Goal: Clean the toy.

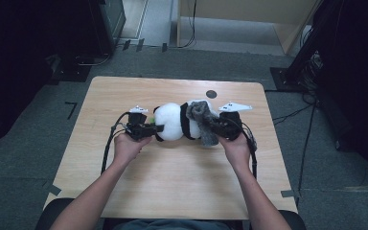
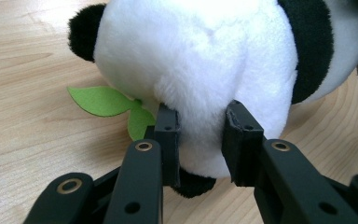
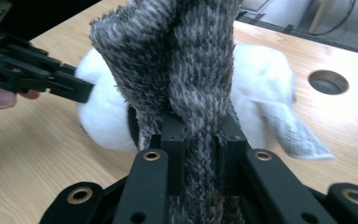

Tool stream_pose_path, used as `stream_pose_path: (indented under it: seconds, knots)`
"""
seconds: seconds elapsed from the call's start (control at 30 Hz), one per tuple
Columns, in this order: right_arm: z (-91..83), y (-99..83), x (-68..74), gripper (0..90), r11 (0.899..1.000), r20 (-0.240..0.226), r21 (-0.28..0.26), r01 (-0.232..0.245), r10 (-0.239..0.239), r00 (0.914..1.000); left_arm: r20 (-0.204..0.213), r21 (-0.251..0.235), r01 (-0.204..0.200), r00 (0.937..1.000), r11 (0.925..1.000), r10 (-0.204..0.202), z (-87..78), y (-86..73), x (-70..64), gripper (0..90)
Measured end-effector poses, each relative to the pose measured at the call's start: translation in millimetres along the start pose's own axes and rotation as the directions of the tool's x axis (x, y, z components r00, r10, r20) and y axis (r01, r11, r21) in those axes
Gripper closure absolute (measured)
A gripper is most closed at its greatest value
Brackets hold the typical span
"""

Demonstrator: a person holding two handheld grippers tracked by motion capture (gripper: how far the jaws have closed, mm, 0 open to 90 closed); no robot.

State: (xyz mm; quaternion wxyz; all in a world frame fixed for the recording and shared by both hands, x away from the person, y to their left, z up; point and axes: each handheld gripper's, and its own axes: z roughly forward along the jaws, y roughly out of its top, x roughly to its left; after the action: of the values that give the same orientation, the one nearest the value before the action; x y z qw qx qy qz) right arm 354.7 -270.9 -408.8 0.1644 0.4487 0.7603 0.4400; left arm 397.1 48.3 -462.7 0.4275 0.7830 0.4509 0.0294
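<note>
Both forearms come in low from the near edge and angle inward. The left gripper is clamped on a fold of the panda plush, pinching fluffy white fur; a flat green felt leaf pokes out beside it. The right gripper has its jaws closed tight on a shaggy grey cloth draped over the plush. The plush lies mid-table, on smooth light wood, with a round hole farther back.
</note>
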Motion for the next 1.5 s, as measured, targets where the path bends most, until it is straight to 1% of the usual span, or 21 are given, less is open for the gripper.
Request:
stream_pose_path:
  seconds: [0.13,0.23,0.27,0.37,0.47,0.53,0.67,0.7,0.77,0.83,0.93,1.03,1.1,1.13,1.17,1.2,1.27,1.3,1.37,1.43,1.5]
  knots:
    - [-3.3,-4.0,-12.8,77.7,1.0,0.031,-0.002,-0.027,0.027,0.9992,0.002,0.0,0.001,1.0,1.0,-0.001,0.0,0.0,0.1,70.5]
    - [-5.4,-6.8,-20.7,77.8,0.999,0.071,0.006,-0.037,0.036,0.9968,0.002,0.003,0.0,1.0,1.0,0.0,0.1,0.0,0.7,70.4]
    - [-6.0,-8.0,-24.1,77.9,0.999,0.082,0.011,-0.052,0.051,0.9954,0.001,0.002,0.002,1.0,1.0,-0.002,0.1,-0.1,0.8,70.4]
    - [-6.5,-9.1,-29.5,77.9,0.997,0.098,0.022,-0.072,0.07,0.9928,0.001,0.003,0.002,1.0,1.0,-0.002,0.1,-0.3,0.6,70.4]
    - [-7.4,-9.0,-29.8,78.1,0.997,0.107,0.023,-0.069,0.067,0.992,0.004,0.001,0.004,1.0,1.0,-0.004,0.2,-0.2,1.2,70.3]
    - [-9.1,-7.0,-27.1,78.4,0.998,0.104,0.013,-0.056,0.055,0.9931,0.005,0.002,0.008,1.0,1.0,-0.008,0.2,-0.3,1.7,70.3]
    - [-11.6,-3.0,-21.9,78.7,0.999,0.091,0.001,-0.048,0.047,0.9947,0.004,0.002,0.008,1.0,1.0,-0.008,0.2,-0.3,1.9,70.3]
    - [-12.3,-2.3,-20.7,78.8,0.999,0.083,-0.004,-0.05,0.05,0.9953,0.003,0.001,0.008,1.0,1.0,-0.008,0.2,-0.3,1.9,70.3]
    - [-14.0,0.7,-16.9,79.0,0.998,0.044,-0.025,-0.055,0.056,0.9975,0.003,0.001,0.008,1.0,1.0,-0.008,0.2,-0.3,2.0,70.2]
    - [-14.7,4.6,-10.3,79.1,0.998,0.009,-0.041,-0.047,0.048,0.9988,0.002,0.002,0.007,1.0,1.0,-0.007,0.3,-0.4,2.0,70.3]
    - [-11.0,9.8,5.9,79.2,0.999,-0.026,-0.043,0.004,-0.005,0.9996,0.001,0.003,0.005,1.0,1.0,-0.005,0.2,-0.4,1.7,70.2]
    - [-3.9,12.2,21.9,79.2,0.998,-0.067,-0.036,0.046,-0.049,0.9965,-0.001,0.003,0.003,1.0,1.0,-0.003,-0.2,-0.3,1.2,70.2]
    - [3.3,13.1,35.2,79.2,0.997,-0.108,-0.031,0.076,-0.078,0.991,-0.002,-0.001,0.003,1.0,1.0,-0.003,-0.1,-0.3,0.6,70.3]
    - [5.7,13.5,39.8,79.2,0.996,-0.118,-0.029,0.083,-0.086,0.9893,-0.003,-0.003,0.004,1.0,1.0,-0.004,0.0,-0.3,0.5,70.3]
    - [10.1,14.1,46.8,79.2,0.995,-0.139,-0.028,0.094,-0.097,0.9856,-0.002,-0.004,0.005,1.0,1.0,-0.005,0.0,-0.2,0.5,70.3]
    - [12.7,14.4,51.2,79.2,0.995,-0.154,-0.025,0.093,-0.096,0.9833,-0.001,-0.004,0.005,1.0,1.0,-0.005,0.0,-0.1,0.7,70.3]
    - [21.1,14.3,62.7,79.2,0.993,-0.191,-0.018,0.113,-0.115,0.9749,0.001,-0.005,0.008,1.0,1.0,-0.008,0.0,-0.1,0.9,70.3]
    - [27.1,13.0,70.1,79.2,0.992,-0.21,-0.006,0.127,-0.125,0.9696,0.002,-0.004,0.01,0.9999,0.9999,-0.01,0.0,0.0,0.9,70.3]
    - [36.5,10.3,79.8,79.2,0.988,-0.234,0.014,0.151,-0.143,0.9616,0.003,-0.004,0.012,0.9999,0.9999,-0.012,-0.2,0.1,0.9,70.3]
    - [50.1,5.8,89.4,79.2,0.987,-0.269,0.042,0.158,-0.141,0.9528,0.003,-0.003,0.015,0.9999,0.9999,-0.015,-0.5,0.1,0.5,70.3]
    - [60.5,2.7,94.7,79.3,0.984,-0.291,0.062,0.164,-0.14,0.9463,0.002,-0.002,0.016,0.9999,0.9999,-0.016,-0.6,0.2,0.6,70.3]
